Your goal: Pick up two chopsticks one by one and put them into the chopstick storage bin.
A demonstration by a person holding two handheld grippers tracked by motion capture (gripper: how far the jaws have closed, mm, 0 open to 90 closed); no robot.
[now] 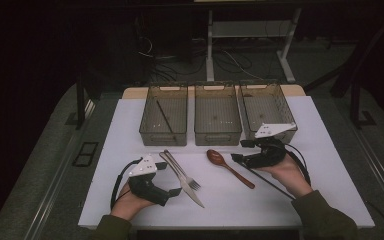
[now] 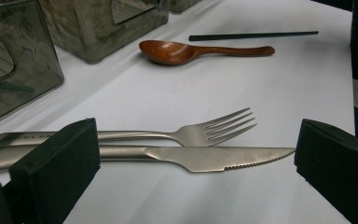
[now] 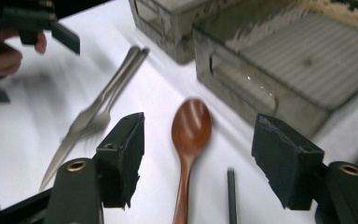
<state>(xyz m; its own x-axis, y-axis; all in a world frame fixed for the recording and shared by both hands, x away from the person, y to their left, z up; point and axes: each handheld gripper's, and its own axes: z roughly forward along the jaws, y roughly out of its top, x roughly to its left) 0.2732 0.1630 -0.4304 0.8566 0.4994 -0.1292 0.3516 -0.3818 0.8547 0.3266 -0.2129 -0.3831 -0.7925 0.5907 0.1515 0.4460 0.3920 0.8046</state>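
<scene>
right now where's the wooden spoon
In the high view the wooden spoon lies on the white table right of centre, between the fork and the black chopstick, just in front of the middle bin.

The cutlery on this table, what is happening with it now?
A person holds a tool in each hand. The right tool, jaws open, points at the wooden spoon, beside a black chopstick. The left tool, also open, frames the knife and fork. Three bins stand behind; another chopstick lies in the left one.
</scene>
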